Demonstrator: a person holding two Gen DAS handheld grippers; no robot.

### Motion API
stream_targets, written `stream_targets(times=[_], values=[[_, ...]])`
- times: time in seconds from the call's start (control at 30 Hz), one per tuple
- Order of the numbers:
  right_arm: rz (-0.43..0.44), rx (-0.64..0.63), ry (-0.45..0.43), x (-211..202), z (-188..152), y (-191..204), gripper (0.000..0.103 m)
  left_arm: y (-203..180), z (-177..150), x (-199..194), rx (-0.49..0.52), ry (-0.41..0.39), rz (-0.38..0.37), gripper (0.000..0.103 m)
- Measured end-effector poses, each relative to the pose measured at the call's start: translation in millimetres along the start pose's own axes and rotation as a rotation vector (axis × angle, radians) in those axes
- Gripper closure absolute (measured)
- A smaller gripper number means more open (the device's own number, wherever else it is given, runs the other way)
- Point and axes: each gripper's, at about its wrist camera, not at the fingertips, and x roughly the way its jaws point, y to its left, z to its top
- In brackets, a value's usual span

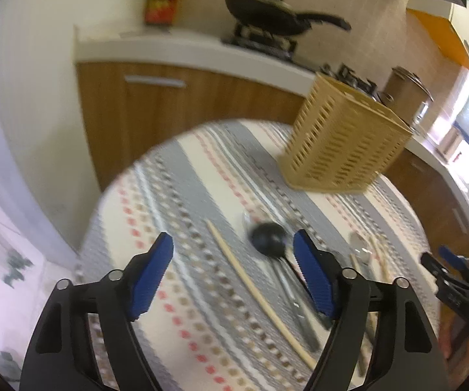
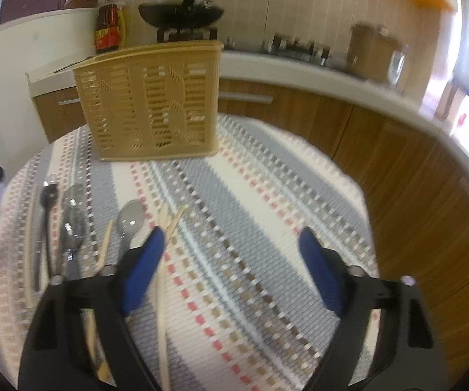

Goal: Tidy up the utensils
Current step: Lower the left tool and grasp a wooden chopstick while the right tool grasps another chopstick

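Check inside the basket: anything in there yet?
Through the slats of the basket only its inner dividers show, no utensils. Its top opening and floor are out of view, so short items could be hidden.

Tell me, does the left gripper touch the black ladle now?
Cannot tell. In the left wrist view, the open left gripper frames the black ladle, but blur hides whether the right pad meets its handle.

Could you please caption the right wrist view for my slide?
Open right gripper over a striped cloth, utensils at its left, basket behind.
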Motion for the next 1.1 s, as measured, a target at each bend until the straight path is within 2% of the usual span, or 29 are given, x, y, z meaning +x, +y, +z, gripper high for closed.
stream_targets(times=[0.03, 0.13, 0.27, 0.4, 0.47, 0.53, 0.6, 0.73, 0.9, 1.03, 1.1], values=[[0.02, 0.008, 0.017, 1.2, 0.7, -1.2, 0.044, -0.1, -1.0, 3.5, -0.017, 0.015, -0.017, 0.034], [0.073, 0.015, 0.072, 9.8, 4.5, -1.9, 0.052, 7.3, 0.8, 12.1, -0.077, 0.061, -0.057, 0.036], [0.14, 0.011, 0.172, 33.3, 14.0, 9.2, 0.072, 15.4, 7.5, 27.2, -0.092, 0.123, -0.074, 0.047], [0.198, 0.038, 0.22, 50.4, 18.3, 17.3, 0.073, 30.1, 15.6, 41.0, -0.147, 0.175, -0.117, 0.049], [0.22, 0.06, 0.248, 59.3, 18.8, 19.1, 0.082, 33.1, 18.6, 45.9, -0.164, 0.19, -0.129, 0.059], [0.238, 0.084, 0.273, 66.5, 17.3, 20.7, 0.083, 34.4, 21.8, 53.5, -0.176, 0.216, -0.139, 0.068], [0.227, 0.082, 0.283, 68.4, 16.4, 22.6, 0.084, 30.4, 24.1, 65.7, -0.167, 0.251, -0.113, 0.068], [0.215, 0.068, 0.298, 68.8, 18.0, 25.6, 0.087, 24.1, 21.1, 82.0, -0.171, 0.291, -0.078, 0.079], [0.225, 0.079, 0.339, 75.0, 22.6, 22.7, 0.088, 8.3, 20.1, 85.5, -0.111, 0.258, -0.002, 0.081], [0.234, 0.072, 0.364, 78.5, 24.9, 24.0, 0.088, -6.7, 20.5, 93.5, -0.016, 0.245, 0.06, 0.097], [0.248, 0.105, 0.394, 83.8, 24.5, 21.0, 0.088, -13.2, 21.3, 96.9, 0.029, 0.237, 0.073, 0.098]])
